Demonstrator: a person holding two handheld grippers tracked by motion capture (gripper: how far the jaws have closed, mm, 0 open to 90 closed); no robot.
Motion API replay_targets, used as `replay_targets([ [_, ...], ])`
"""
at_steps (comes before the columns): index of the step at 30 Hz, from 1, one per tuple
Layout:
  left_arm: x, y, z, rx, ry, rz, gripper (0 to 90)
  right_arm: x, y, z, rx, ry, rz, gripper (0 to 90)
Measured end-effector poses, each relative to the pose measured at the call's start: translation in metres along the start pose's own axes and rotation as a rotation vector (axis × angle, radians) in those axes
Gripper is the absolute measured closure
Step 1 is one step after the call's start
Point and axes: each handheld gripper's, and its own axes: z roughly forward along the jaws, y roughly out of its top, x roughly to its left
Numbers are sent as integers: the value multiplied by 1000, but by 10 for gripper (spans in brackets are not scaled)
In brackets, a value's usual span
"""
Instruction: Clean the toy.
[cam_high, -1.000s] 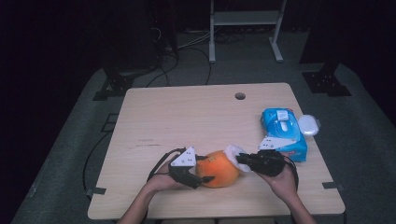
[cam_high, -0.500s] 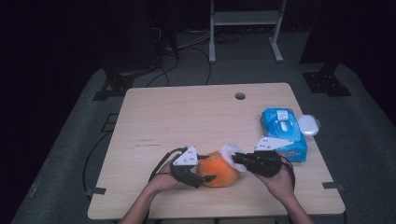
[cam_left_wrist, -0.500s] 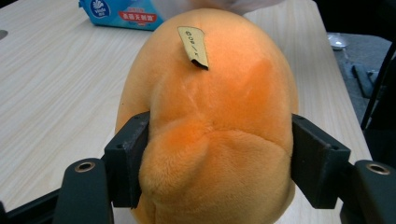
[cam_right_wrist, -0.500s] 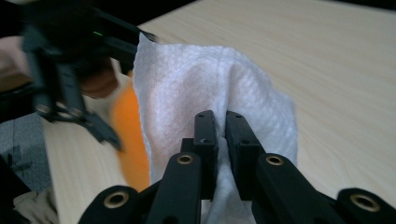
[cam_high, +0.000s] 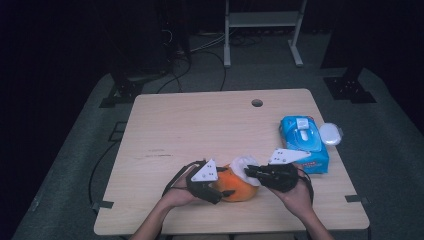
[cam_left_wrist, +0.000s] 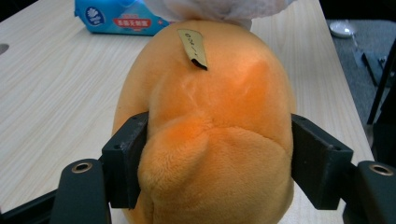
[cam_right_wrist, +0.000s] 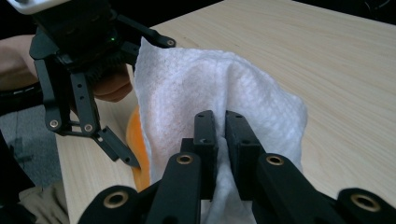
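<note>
An orange plush toy (cam_high: 239, 185) lies near the table's front edge, with a small tan tag on its back (cam_left_wrist: 193, 46). My left gripper (cam_high: 222, 187) is shut on the toy's lower body (cam_left_wrist: 210, 140), one black pad pressing into each side. Its jaws have just eased open slightly, and the toy is still squeezed between them. My right gripper (cam_high: 252, 172) is shut on a white wipe (cam_right_wrist: 187, 88) that drapes over the toy's far end (cam_high: 245, 165). In the right gripper view, its jaws (cam_right_wrist: 220, 126) pinch a fold of the wipe, and orange plush (cam_right_wrist: 135, 140) shows beneath.
A blue pack of wet wipes (cam_high: 302, 142) lies at the table's right side, with a white round lid (cam_high: 331, 133) beside it at the edge. A cable hole (cam_high: 257, 103) sits at the back of the wooden table (cam_high: 200, 125). Dark floor surrounds it.
My right gripper with the wipe has shifted slightly over the toy's top. The left gripper and the toy have stayed in place.
</note>
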Motion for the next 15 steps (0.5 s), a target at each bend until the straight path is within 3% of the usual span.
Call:
replay_targets([
  [2, 0, 0, 0, -7, -2, -7, 282, 0, 0, 1, 11, -5, -4, 830],
  [8, 0, 2, 0, -25, -11, -23, 275, -17, -10, -3, 42, -59, 47, 832],
  [11, -1, 5, 2, -32, -6, -24, 279, -10, -5, -5, 17, -50, 33, 832],
  [13, -2, 6, 4, -34, -2, -28, 282, -3, -1, -4, -4, -12, 14, 832],
  [15, -2, 5, 3, -31, -1, -26, 282, 6, 4, -1, 8, -11, -28, 832],
])
